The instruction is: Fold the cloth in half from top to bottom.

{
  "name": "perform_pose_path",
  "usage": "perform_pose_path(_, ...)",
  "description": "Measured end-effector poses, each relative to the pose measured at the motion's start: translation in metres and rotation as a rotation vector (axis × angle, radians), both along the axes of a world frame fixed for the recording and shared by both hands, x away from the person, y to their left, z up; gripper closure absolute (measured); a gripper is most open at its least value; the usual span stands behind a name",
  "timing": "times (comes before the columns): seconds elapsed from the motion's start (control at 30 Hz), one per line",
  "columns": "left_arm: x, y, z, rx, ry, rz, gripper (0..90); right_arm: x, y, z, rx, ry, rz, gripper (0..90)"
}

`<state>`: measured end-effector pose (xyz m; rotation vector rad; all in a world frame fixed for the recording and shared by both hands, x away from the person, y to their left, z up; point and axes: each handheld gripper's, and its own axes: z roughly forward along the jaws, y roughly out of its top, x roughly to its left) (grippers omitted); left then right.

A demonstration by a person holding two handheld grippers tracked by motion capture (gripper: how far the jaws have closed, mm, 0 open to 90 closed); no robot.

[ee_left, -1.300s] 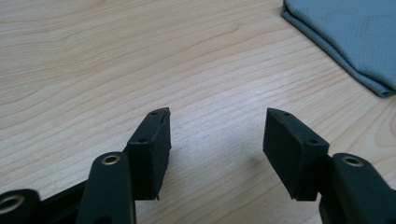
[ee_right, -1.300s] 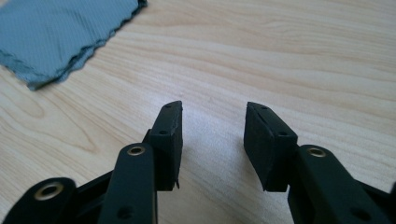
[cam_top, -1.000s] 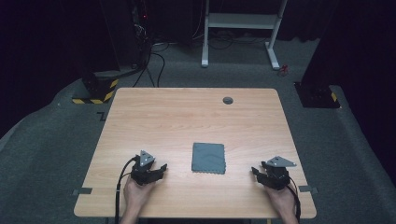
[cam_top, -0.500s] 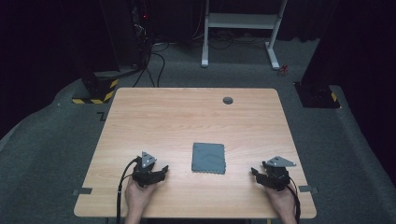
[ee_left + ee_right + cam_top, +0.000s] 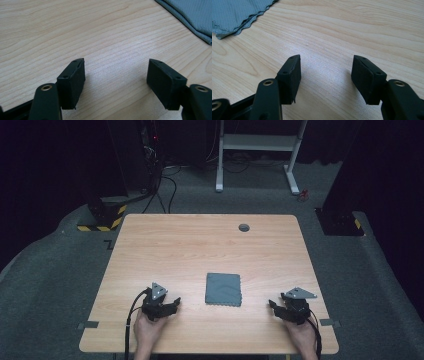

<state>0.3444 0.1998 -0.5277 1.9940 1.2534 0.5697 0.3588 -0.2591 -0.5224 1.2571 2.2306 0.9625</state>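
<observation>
High view: the left gripper (image 5: 171, 303) and the right gripper (image 5: 274, 305) are resting low on the near part of the wooden worktop (image 5: 200, 245), each held in one of the person's hands, with a folded grey cloth (image 5: 224, 289) lying flat between them, well apart from both pairs of fingers. The cloth is lying to the right of the left fingers and to the left of the right fingers, slightly farther up the worktop than either. A small dark round grommet (image 5: 244, 227) is sitting far beyond the fingers, near the far edge. Left gripper view: the fingers (image 5: 72, 82) are standing released, having just been opening, with bare wood between them; a corner of the cloth (image 5: 192, 17) is lying ahead and to their right. Right gripper view: the fingers (image 5: 292, 77) are likewise released and have just been opening, nothing between them, the cloth's wavy edge (image 5: 237, 15) lying ahead and to their left.
</observation>
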Motion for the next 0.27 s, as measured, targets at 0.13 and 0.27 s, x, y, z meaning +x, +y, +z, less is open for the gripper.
perform_pose_path(0.13,0.0,0.0,0.0,0.0,0.0,0.0,31.5,0.0001,0.0,0.0,0.0,0.0,0.0,41.1)
perform_pose_path(0.27,0.0,0.0,0.0,0.0,0.0,0.0,31.4,0.0005,0.0,-0.0001,-0.002,-0.003,0.004,41.4)
